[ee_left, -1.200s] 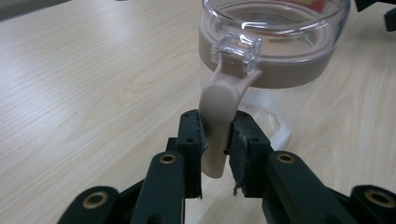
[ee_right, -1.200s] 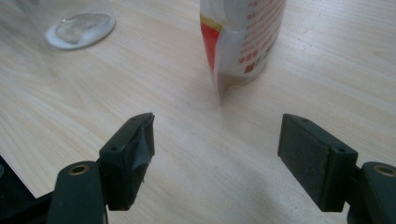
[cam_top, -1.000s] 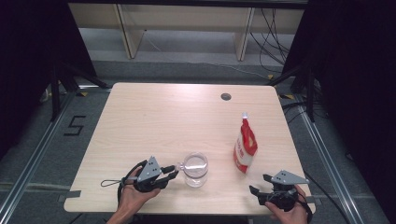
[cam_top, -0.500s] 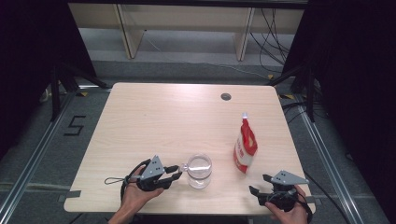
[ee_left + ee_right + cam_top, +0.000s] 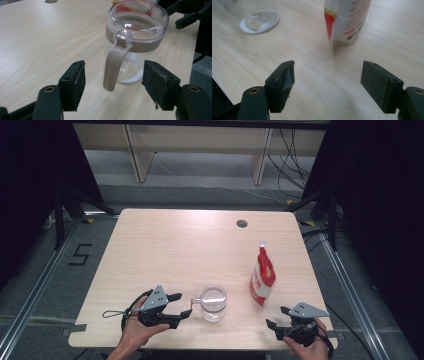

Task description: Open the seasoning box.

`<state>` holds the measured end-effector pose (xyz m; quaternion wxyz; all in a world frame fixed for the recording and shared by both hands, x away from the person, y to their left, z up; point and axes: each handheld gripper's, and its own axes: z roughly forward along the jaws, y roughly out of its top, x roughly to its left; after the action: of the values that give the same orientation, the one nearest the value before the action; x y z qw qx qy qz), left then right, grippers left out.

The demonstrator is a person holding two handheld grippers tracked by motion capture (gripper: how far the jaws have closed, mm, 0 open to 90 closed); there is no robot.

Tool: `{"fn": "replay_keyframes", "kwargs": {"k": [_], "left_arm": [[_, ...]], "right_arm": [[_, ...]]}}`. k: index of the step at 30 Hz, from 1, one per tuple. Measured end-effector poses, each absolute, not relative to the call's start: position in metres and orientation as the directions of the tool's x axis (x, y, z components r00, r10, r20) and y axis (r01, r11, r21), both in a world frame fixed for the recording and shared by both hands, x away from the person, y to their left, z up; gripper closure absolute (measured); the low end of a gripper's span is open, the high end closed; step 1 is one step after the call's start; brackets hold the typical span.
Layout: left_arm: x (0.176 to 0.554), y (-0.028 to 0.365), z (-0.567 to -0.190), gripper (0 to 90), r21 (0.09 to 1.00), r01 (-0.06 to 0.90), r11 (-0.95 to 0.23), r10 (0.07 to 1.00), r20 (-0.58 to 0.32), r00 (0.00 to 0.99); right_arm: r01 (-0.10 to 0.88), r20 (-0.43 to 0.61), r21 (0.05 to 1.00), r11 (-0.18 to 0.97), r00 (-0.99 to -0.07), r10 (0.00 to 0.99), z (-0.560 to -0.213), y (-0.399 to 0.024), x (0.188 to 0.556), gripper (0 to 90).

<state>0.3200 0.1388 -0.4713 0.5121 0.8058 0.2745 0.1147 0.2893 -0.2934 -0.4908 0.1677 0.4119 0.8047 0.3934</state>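
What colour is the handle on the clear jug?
The jug's handle is a muted brownish-taupe, matching the band around the rim; clearest in the left gripper view.

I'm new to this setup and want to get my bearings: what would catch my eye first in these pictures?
First, the clear glass jug with a brownish band and handle, near the front edge of the pale wooden table. The left hand-held gripper faces its handle, jaws just opened and apart on either side of it. To the jug's right stands a red and white pouch, with the right hand-held gripper open short of it.
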Motion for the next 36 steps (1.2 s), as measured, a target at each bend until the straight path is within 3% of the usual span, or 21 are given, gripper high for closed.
{"fn": "replay_keyframes", "kwargs": {"k": [2,4,9,24,36], "left_arm": [[0.319,0.138,-0.470,34.0,0.887,0.358,-0.292,0.563,-0.143,0.814],[0.319,0.139,-0.467,34.3,0.888,0.360,-0.285,0.564,-0.148,0.812],[0.318,0.139,-0.462,40.0,0.895,0.374,-0.244,0.585,-0.172,0.793],[0.316,0.131,-0.445,81.3,0.929,0.287,-0.233,0.594,-0.098,0.799],[0.325,0.115,-0.446,88.8,0.918,0.302,-0.258,0.581,-0.102,0.807]], "right_arm": [[0.528,0.061,0.773,0.353,-0.615,0.787,-0.491,-0.293,0.290,28.1],[0.561,0.083,0.759,0.332,-0.589,0.804,-0.491,-0.291,0.287,28.1],[0.531,0.055,0.768,0.358,-0.612,0.789,-0.491,-0.292,0.287,28.1],[0.543,0.072,0.765,0.346,-0.606,0.792,-0.490,-0.292,0.284,28.7],[0.554,0.083,0.762,0.336,-0.598,0.797,-0.490,-0.289,0.282,28.7]]}}
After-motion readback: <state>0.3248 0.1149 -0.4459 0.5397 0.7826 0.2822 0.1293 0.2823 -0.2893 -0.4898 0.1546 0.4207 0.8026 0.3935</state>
